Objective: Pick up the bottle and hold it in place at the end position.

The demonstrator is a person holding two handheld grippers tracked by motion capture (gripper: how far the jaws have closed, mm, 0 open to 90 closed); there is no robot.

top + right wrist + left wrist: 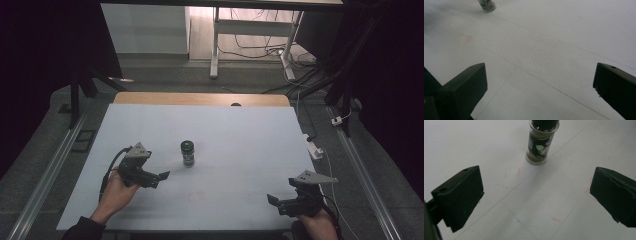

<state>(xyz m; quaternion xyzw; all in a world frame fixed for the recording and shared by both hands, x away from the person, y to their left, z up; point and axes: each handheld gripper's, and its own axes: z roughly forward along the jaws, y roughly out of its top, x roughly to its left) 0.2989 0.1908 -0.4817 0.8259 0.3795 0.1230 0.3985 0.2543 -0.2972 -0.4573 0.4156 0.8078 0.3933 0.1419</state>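
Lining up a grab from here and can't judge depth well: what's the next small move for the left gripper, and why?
Probably ease the left gripper forward toward the spice jar. Its jaws stand wide open with nothing between them, and in the left gripper view the jar stands upright ahead, slightly right of centre, short of the jaws. The right gripper is farther off, also open.

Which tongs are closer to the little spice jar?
Left. The left tongs sit open just beside the spice jar, not touching it. The right tongs, also open, are far off near the table's right front corner.
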